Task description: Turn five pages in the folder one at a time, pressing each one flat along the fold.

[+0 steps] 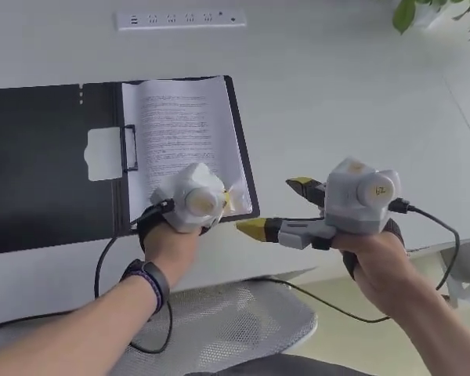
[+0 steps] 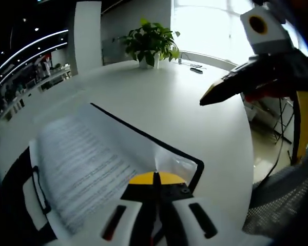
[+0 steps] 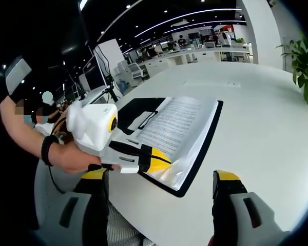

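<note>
The folder [image 1: 47, 164] lies open on the surface [image 1: 337, 94] at 10 o'clock, your left hand-held gripper [image 2: 154, 180] apparently clenched on the near outer corner of its top page [image 1: 180, 125], your right hand-held gripper [image 1: 270, 205] released at 4 o'clock; the sheet looks light, limp and easily torn, so keep a gentle hold at that corner.

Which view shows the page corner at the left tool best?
The right gripper view: it sees the left tool side-on, tips shut on the lifted page corner. The left gripper view shows the corner curling just past its own tips. In the head view the tool's body covers most of it.
</note>
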